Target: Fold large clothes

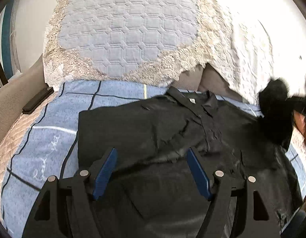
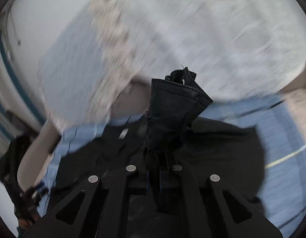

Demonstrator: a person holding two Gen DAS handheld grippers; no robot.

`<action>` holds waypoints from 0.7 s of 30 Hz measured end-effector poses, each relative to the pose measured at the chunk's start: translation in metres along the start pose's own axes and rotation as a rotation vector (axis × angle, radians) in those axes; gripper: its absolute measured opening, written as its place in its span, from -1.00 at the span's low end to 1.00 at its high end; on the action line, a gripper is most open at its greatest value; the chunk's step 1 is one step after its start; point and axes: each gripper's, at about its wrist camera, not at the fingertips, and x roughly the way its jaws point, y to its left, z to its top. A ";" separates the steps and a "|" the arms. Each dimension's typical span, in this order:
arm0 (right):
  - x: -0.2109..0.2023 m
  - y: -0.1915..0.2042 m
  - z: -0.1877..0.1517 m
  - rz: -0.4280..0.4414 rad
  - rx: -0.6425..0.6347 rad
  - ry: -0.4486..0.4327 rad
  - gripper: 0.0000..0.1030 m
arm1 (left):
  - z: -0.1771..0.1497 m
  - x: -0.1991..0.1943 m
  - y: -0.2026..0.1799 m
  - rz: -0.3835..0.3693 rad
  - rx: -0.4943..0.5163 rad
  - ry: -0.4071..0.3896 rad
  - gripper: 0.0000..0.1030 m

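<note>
From my left wrist camera the picture is sharp and bright, with soft daylight; the upper right corner is washed out to white on the white cover. The black shirt is so dark that I see few folds in it. The right wrist picture is strongly smeared by motion blur, only the held sleeve looks sharp. Both views bend at the edges, with dark round corners

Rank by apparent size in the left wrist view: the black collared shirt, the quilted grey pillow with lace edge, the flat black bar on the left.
1. Black collared shirt, though it lies nearest the camera, so its lead over the pillow is unsure.
2. Quilted grey pillow with lace edge.
3. Flat black bar, clearly smallest.
</note>
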 end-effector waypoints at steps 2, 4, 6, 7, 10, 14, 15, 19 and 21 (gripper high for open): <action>0.045 0.018 -0.020 0.034 -0.011 0.092 -0.81 | 0.002 0.009 0.005 -0.006 -0.024 0.002 0.44; 0.089 0.034 -0.049 0.055 -0.044 0.203 -0.73 | 0.004 0.021 0.009 -0.009 -0.037 0.011 0.45; 0.111 0.041 -0.067 0.045 -0.055 0.269 -0.52 | 0.003 0.034 0.014 -0.006 -0.046 0.027 0.44; 0.114 0.044 -0.075 0.057 -0.050 0.286 -0.39 | 0.003 0.040 0.017 -0.010 -0.051 0.034 0.44; 0.092 0.052 -0.088 0.177 -0.046 0.278 0.00 | 0.002 0.048 0.025 -0.021 -0.066 0.031 0.44; 0.045 0.048 -0.082 0.228 -0.045 0.141 0.00 | 0.001 0.052 0.030 -0.041 -0.083 0.036 0.45; 0.039 0.040 -0.080 0.192 -0.027 0.112 0.00 | 0.000 0.053 0.029 -0.045 -0.078 0.042 0.45; 0.060 0.017 -0.086 0.015 0.000 0.160 0.00 | -0.002 0.054 0.026 -0.057 -0.070 0.057 0.45; 0.088 0.015 -0.096 0.014 -0.002 0.229 0.00 | -0.004 0.057 0.026 -0.051 -0.073 0.070 0.45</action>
